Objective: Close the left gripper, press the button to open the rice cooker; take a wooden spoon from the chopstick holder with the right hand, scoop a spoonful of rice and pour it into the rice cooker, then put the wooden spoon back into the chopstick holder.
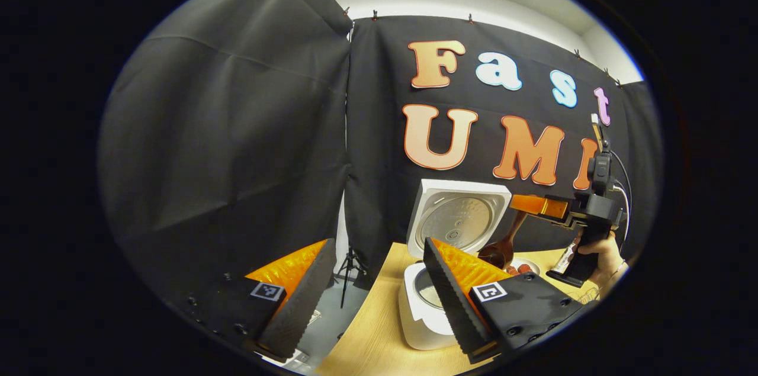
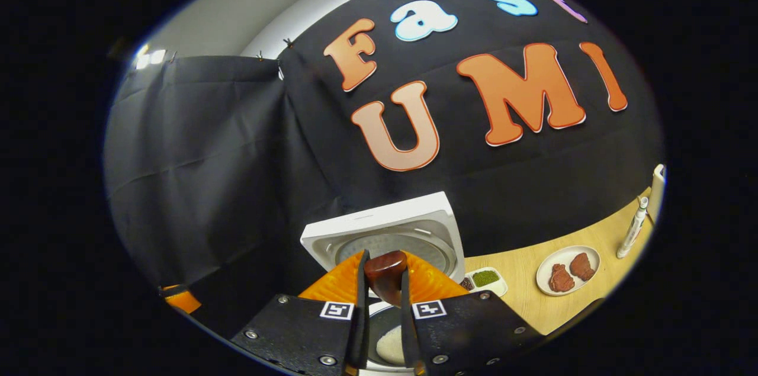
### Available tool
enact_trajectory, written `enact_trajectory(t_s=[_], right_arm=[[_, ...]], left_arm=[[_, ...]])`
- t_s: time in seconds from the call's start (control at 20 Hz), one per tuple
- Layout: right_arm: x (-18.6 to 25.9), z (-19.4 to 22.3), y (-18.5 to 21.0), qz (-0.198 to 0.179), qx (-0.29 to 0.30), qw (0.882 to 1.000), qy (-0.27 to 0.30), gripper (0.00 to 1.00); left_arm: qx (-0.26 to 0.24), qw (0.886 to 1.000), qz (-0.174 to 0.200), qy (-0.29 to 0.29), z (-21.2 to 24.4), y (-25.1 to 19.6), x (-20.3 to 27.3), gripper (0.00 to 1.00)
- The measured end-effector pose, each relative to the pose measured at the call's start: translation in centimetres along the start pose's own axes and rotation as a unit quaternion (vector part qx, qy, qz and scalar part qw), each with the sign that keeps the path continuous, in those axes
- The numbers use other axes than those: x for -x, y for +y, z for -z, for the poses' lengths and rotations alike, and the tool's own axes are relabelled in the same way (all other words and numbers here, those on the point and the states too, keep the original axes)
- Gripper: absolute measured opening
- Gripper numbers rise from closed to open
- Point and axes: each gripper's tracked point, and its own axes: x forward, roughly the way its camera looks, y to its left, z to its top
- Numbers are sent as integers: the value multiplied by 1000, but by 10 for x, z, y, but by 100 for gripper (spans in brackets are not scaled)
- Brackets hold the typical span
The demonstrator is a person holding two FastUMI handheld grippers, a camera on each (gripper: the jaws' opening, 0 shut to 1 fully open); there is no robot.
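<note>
Right tool (image 2: 382, 305) clamps smooth wooden spoon (image 2: 385, 281) over open rice cooker (image 2: 385, 228).

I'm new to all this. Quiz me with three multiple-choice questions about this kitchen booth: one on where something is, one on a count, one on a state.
1. Where is the wooden spoon?
A. in a holder
B. between the right hand-held gripper's fingers, above the rice cooker
C. flat on the table

2. How many pieces of meat lie on the round plate?
A. one
B. two
C. four

3. What state is the cooker's lid in?
A. shut
B. taken off
C. raised

Answers:
1 B, both fingers clamp its handle over the pot.
2 B, two reddish pieces lie side by side.
3 C, the lid stands up, showing its inner side.
</note>
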Motion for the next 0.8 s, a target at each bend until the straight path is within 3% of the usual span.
enact_trajectory(t_s=[0.25,0.45,0.6,0.8], right_arm=[[0,6,15,-18,56,998,8,22],[2,14,9,-16,66,998,15,22],[6,17,-2,-19,-26,999,16,22],[20,4,-41,-5,-129,992,5,22]], left_arm=[[0,1000,-5,2,3,4,3,100],[4,1000,-8,4,3,5,5,100],[5,1000,-6,3,2,4,8,100],[-1,1000,-5,2,-2,-3,12,100]])
